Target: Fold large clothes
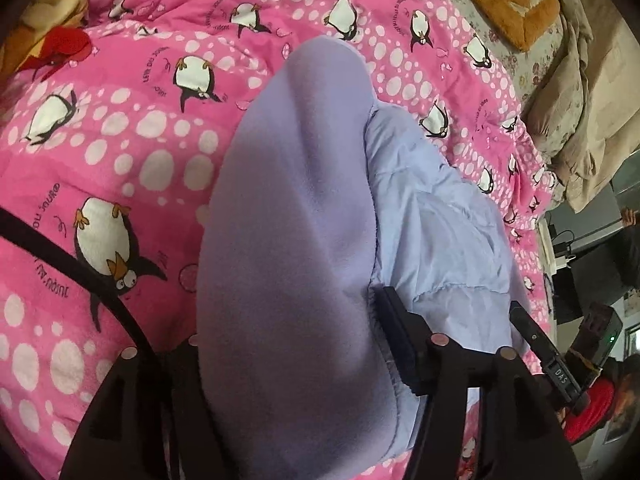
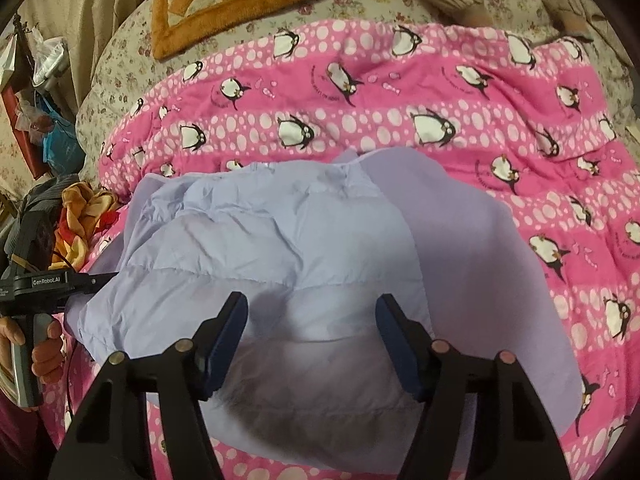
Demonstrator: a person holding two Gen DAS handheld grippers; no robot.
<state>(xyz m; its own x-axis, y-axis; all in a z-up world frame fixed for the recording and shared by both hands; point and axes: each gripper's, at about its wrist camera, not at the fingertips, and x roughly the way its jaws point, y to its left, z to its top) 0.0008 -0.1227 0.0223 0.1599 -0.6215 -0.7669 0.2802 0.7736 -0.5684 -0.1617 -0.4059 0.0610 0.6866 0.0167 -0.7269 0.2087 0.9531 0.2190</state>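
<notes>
- Purple jacket (image 2: 280, 240) lies on the pink penguin blanket (image 2: 440, 112), right under your grippers.
- Your left gripper (image 1: 288, 344) pinches the jacket's fuzzy flap.
- Your right gripper (image 2: 312, 328) hangs open over it.

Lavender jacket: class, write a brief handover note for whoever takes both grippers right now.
Left gripper: at the jacket's left edge, with fleece bunched between its fingers; whether they are pinching it cannot be told.
Right gripper: open, hovering over the near part of the jacket, holding nothing.
Lavender jacket: lies crumpled on the pink penguin blanket, quilted side up, its fleece lining spread out to the right.
Done: jacket is on the blanket, with no tidy fold yet.
Left: smooth it, fold the sides in, then fold it over.
</notes>
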